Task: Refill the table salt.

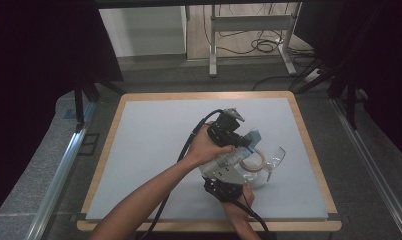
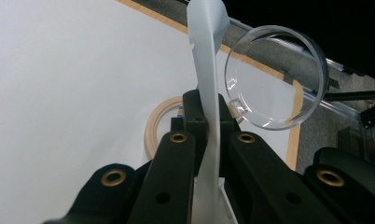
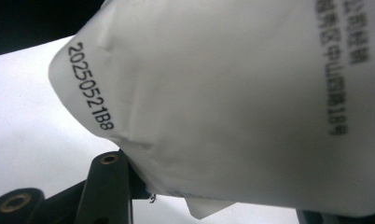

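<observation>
A white printed pouch (image 1: 232,156) is held over the grey mat between both grippers. My left gripper (image 1: 243,144) reaches in from above; in the left gripper view its jaws (image 2: 209,109) are shut on the pouch's thin upper edge (image 2: 205,56). My right gripper (image 1: 228,167) comes from the near side. In the right gripper view the pouch (image 3: 232,102) bulges between its jaws (image 3: 213,198), which grip its lower part. Just under the pouch's end sits a wooden ring (image 1: 253,161) (image 2: 154,127) on a clear vessel. A clear round lid (image 1: 277,156) (image 2: 275,79) tilts up beside it.
The grey mat (image 1: 154,145) lies on a wood-edged board (image 1: 106,150), with the work at its right near part. Black cables trail from both grippers toward the near edge. Metal rails (image 1: 64,165) run along both sides, and a table frame stands beyond.
</observation>
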The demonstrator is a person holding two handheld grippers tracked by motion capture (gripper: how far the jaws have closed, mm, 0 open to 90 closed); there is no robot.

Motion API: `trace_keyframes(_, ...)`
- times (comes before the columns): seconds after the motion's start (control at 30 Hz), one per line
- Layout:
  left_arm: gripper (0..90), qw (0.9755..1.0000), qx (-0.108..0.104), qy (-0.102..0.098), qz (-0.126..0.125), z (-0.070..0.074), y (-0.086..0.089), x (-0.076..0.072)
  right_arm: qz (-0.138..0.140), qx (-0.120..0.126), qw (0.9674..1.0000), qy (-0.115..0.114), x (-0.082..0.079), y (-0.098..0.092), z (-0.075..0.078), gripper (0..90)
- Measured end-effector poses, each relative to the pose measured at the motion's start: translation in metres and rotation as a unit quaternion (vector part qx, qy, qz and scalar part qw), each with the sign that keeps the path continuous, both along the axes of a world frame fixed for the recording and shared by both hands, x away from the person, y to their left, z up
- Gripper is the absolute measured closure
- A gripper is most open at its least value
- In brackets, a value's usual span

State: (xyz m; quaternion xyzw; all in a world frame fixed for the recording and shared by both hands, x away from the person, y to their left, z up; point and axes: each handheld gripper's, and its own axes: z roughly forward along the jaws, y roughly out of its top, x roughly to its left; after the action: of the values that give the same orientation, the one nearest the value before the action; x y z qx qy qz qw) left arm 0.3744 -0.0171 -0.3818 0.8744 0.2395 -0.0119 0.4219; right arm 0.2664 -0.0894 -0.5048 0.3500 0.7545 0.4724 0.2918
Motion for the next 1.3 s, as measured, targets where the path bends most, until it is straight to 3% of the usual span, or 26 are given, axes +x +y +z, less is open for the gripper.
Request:
trace_keyframes(0.27,90.0,1.0,0.002,0.009,-0.001,-0.0025,-0.0002,0.0054,-0.004,0.008,0.9999,0.006,0.0027,0.0035,0.0009,48.5)
trace_keyframes(0.93,90.0,0.9996,0.024,-0.005,-0.014,0.0005,-0.0081,0.0056,-0.015,0.038,0.9992,0.003,0.0048,0.0028,-0.0003,48.9)
trace_keyframes(1.3,90.0,0.9994,0.03,-0.003,-0.016,-0.0003,-0.0057,0.0064,-0.023,0.035,0.9991,0.005,0.0078,0.0044,-0.0043,49.1)
